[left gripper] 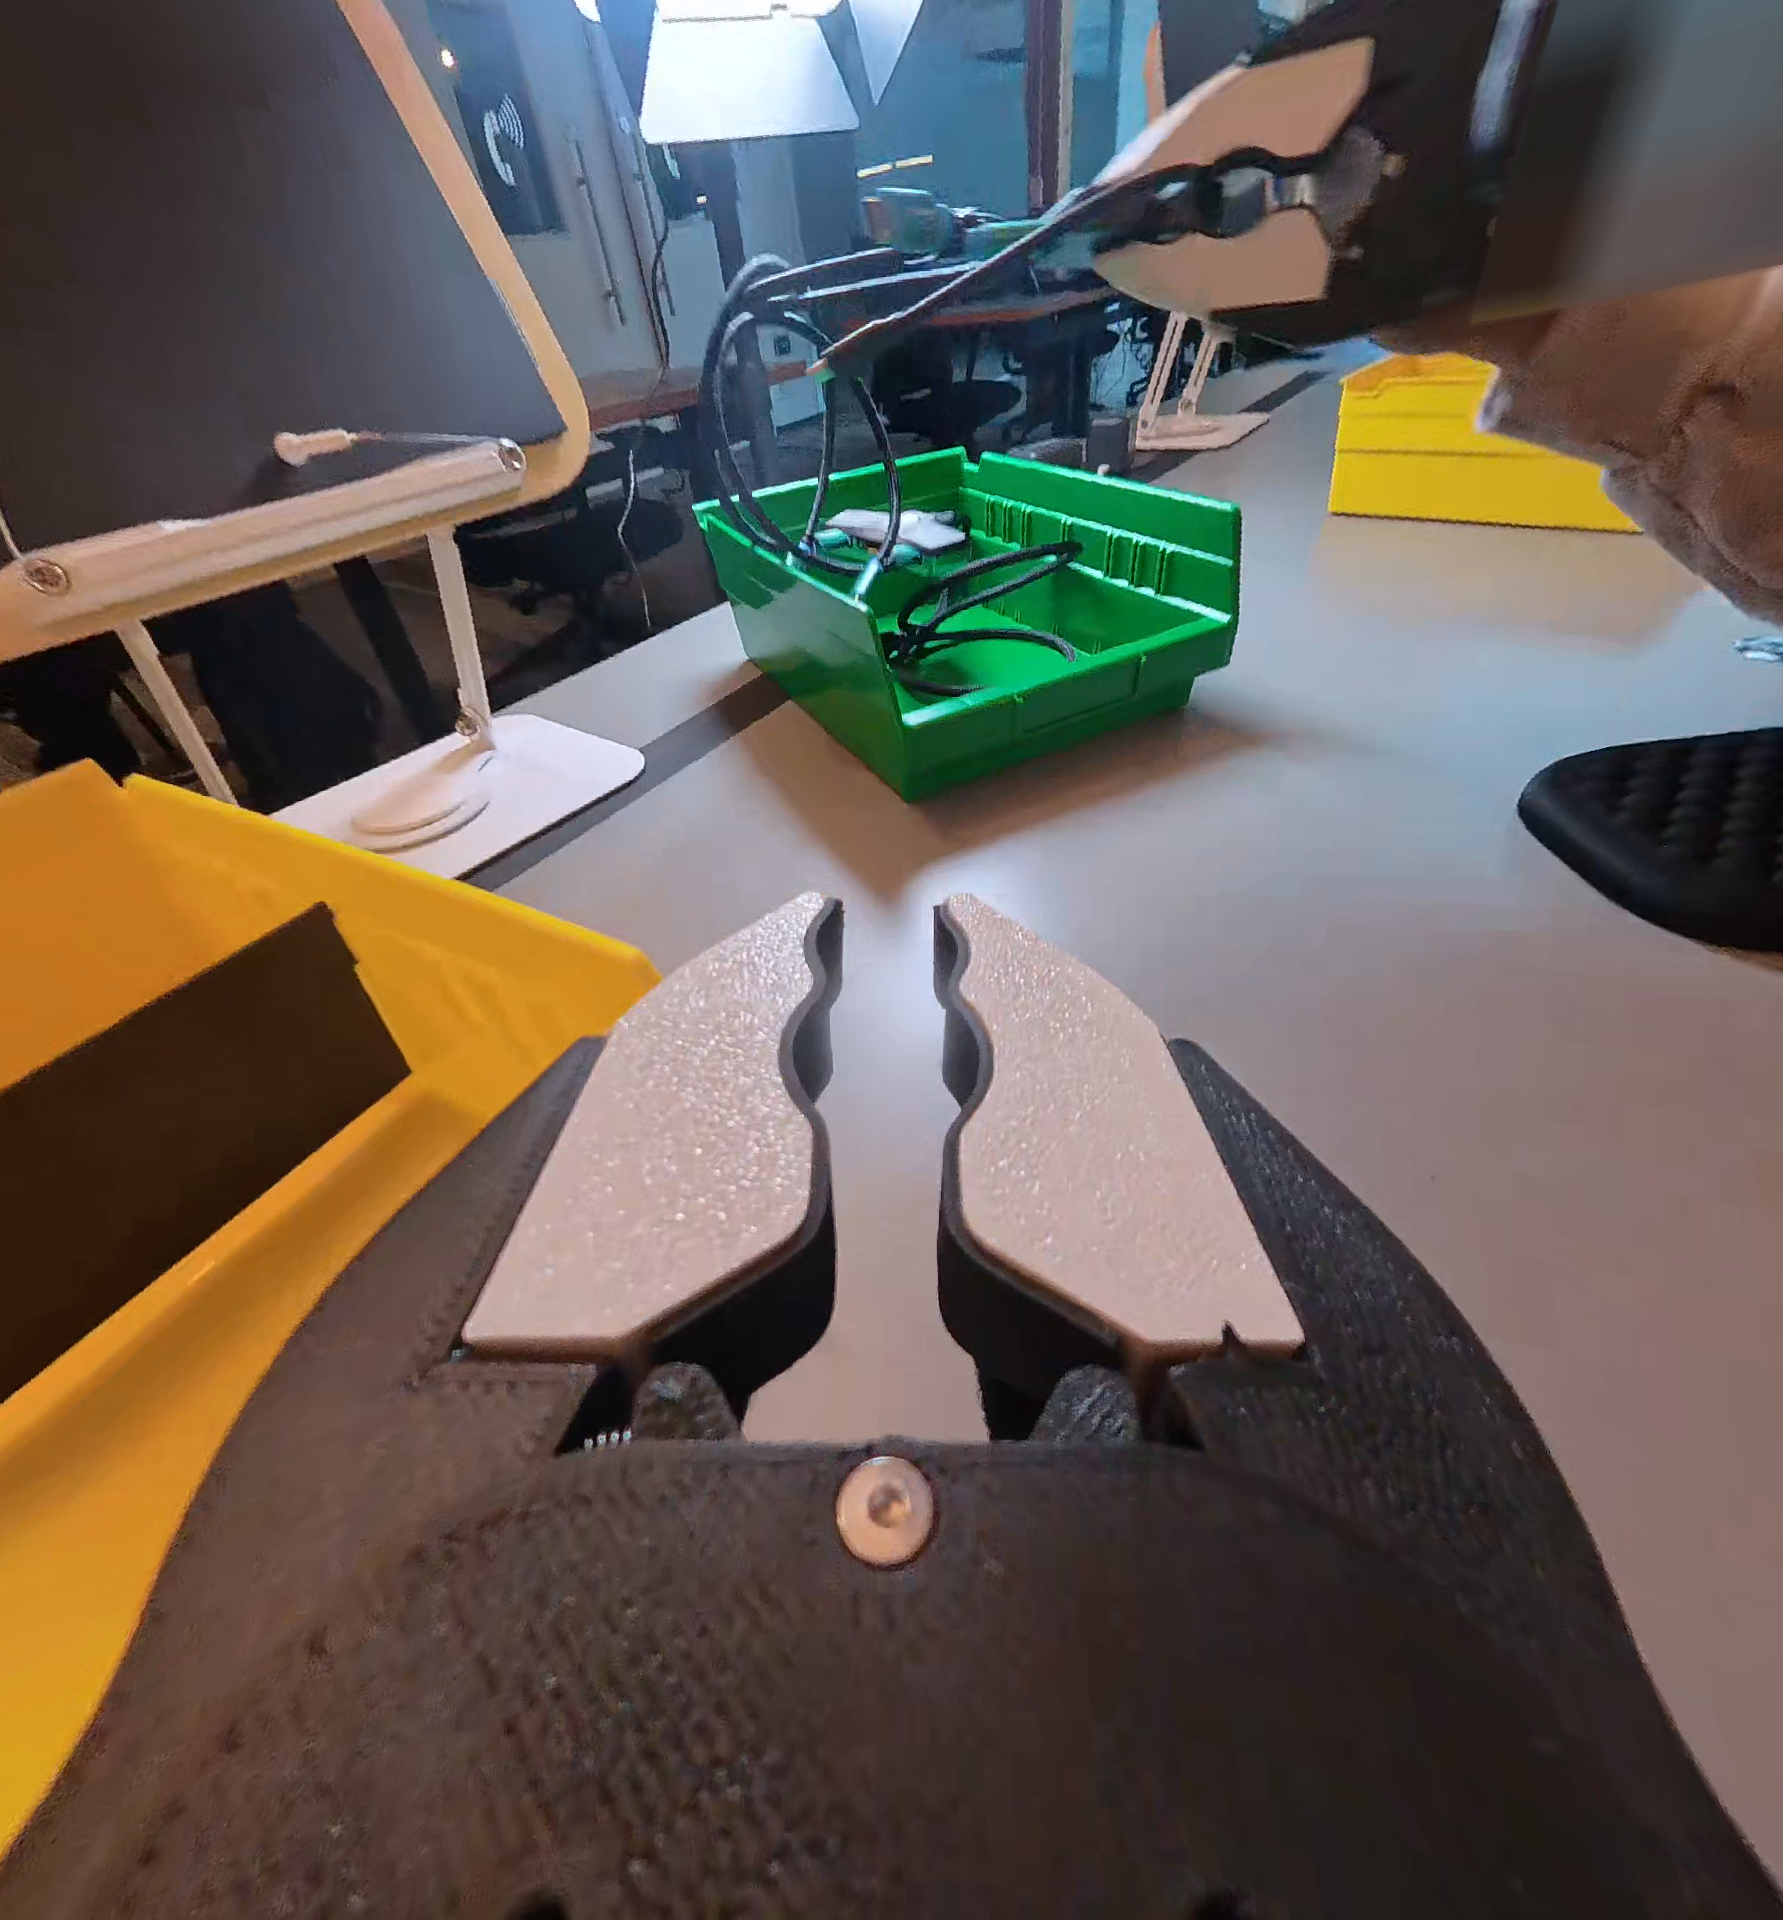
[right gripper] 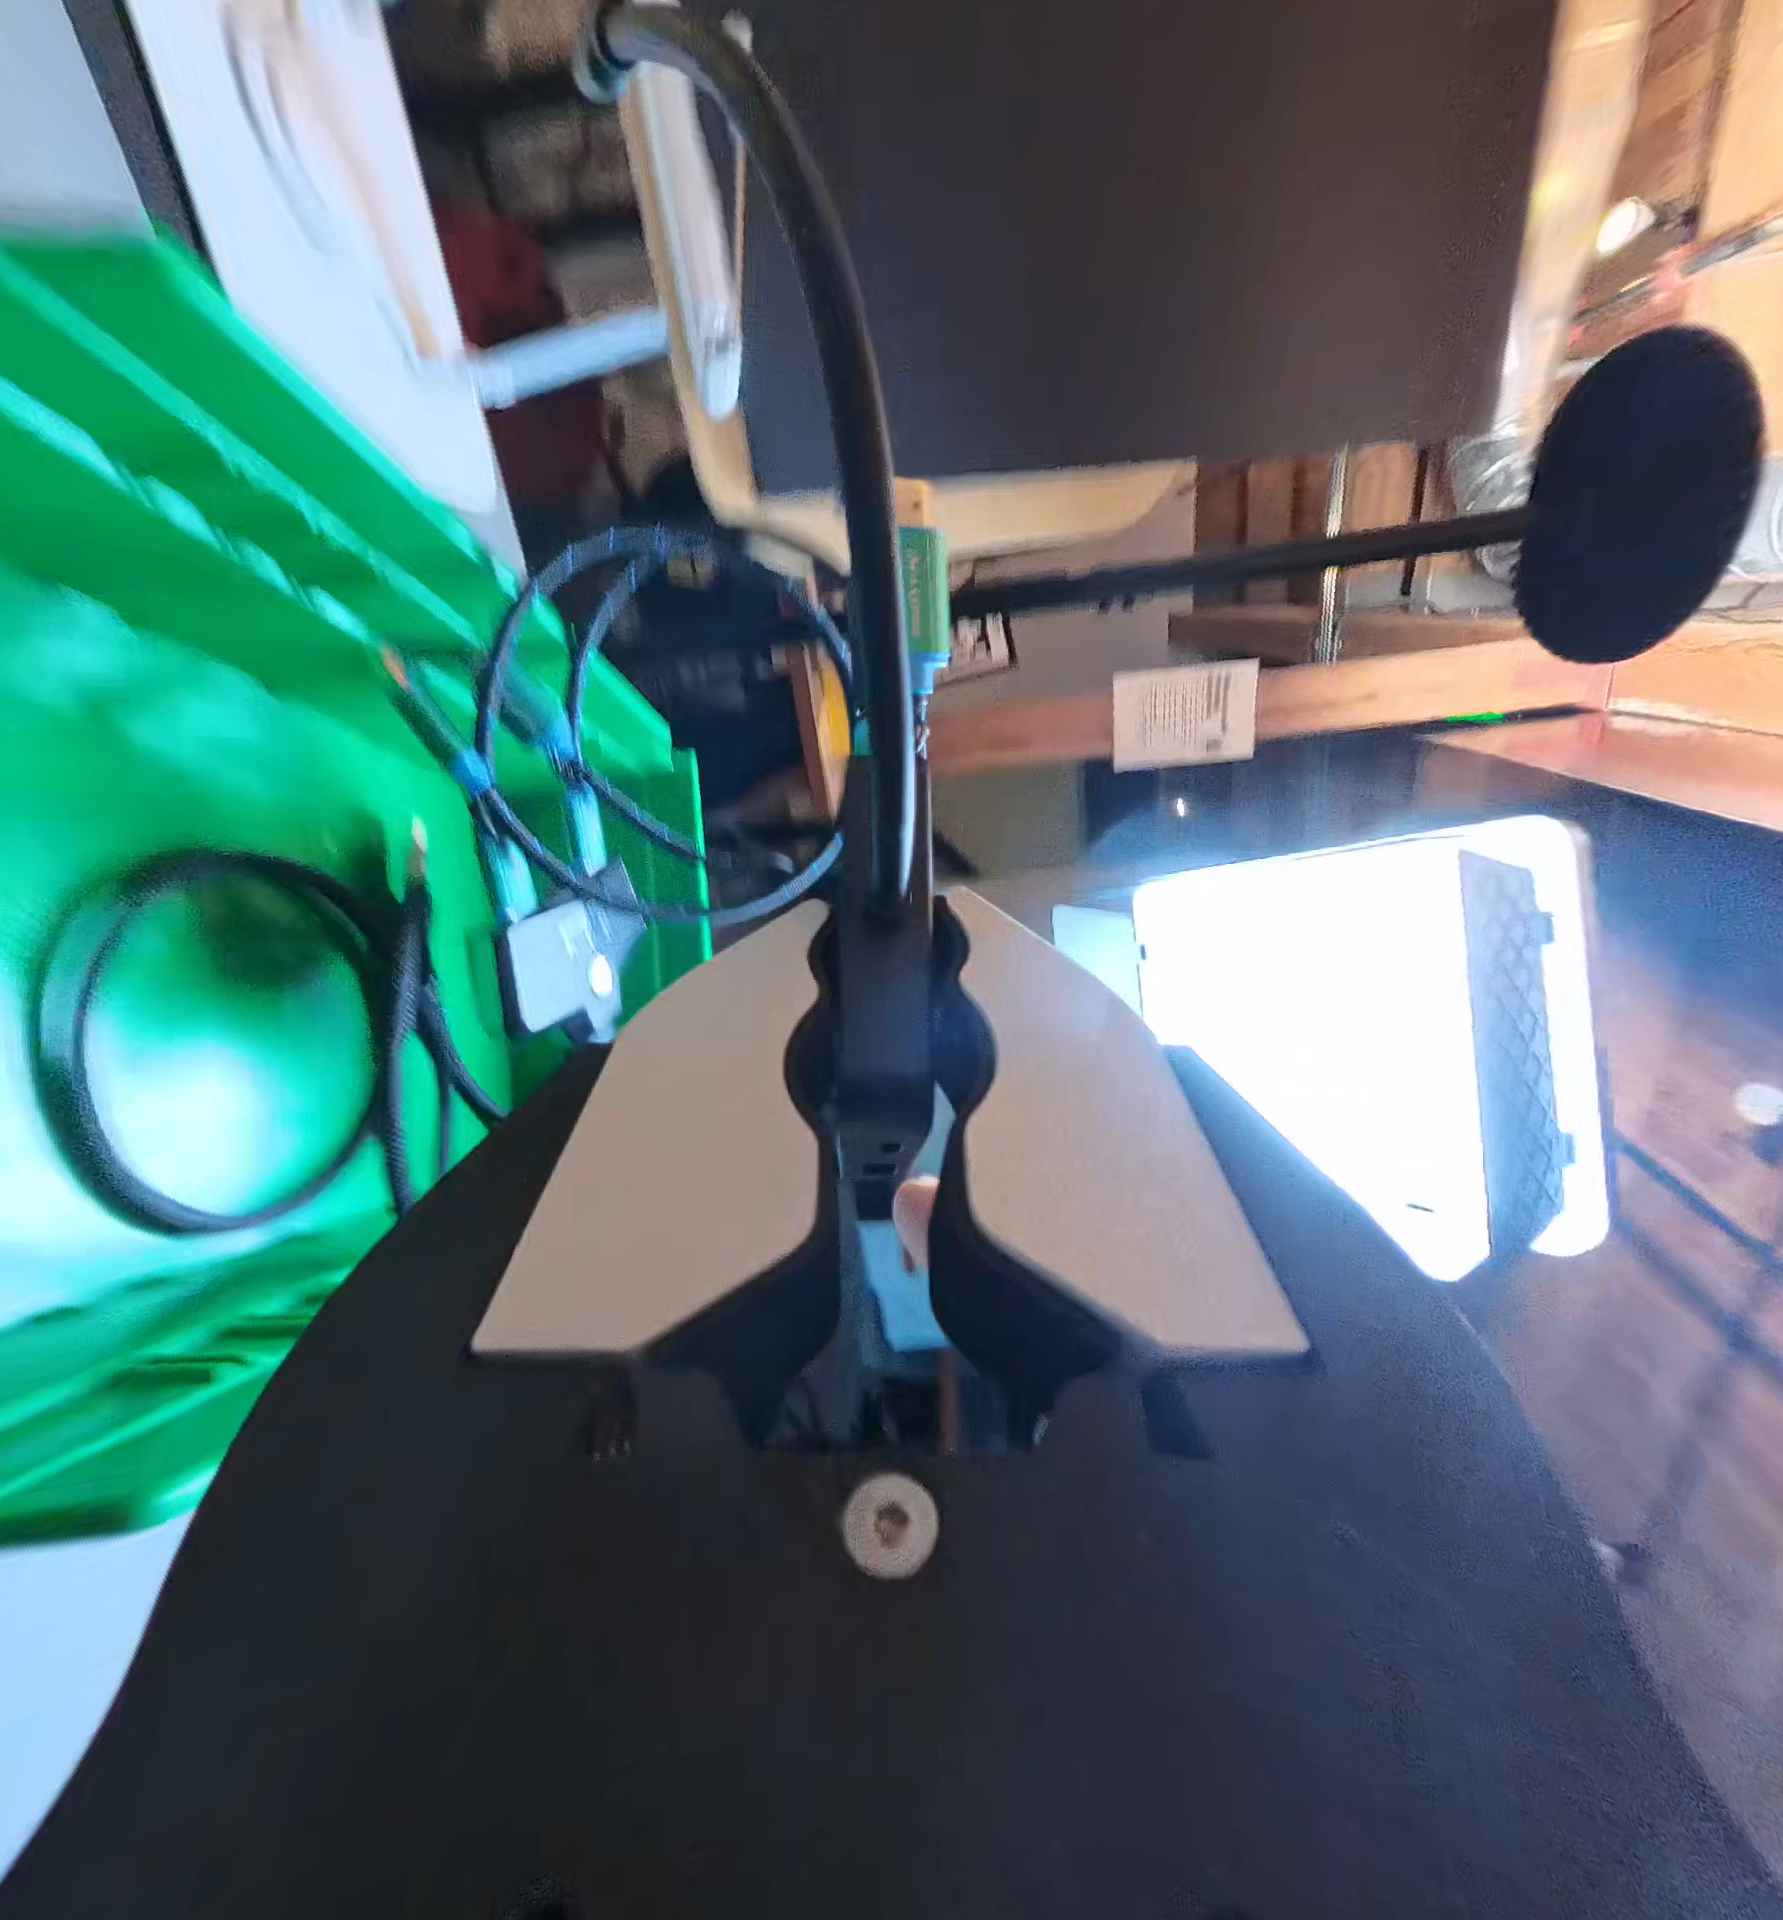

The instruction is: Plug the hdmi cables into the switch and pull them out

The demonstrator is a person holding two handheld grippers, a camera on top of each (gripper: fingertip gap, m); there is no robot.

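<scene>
while the left gripper (left gripper: 888, 914) sits a little open holding nothing, the right gripper (right gripper: 882, 914) squeezes a black hdmi cable (right gripper: 871, 582) above the green bin (left gripper: 1022, 665).

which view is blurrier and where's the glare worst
Right wrist view is blurrier: the green bin is smeared by motion, though the right gripper and the black cable plug it clamps stay fairly sharp; a bright light panel is blown out to white. Left wrist view is mostly crisp, with wide-angle bending at the edges; only the right gripper at top right is blurred.
</scene>
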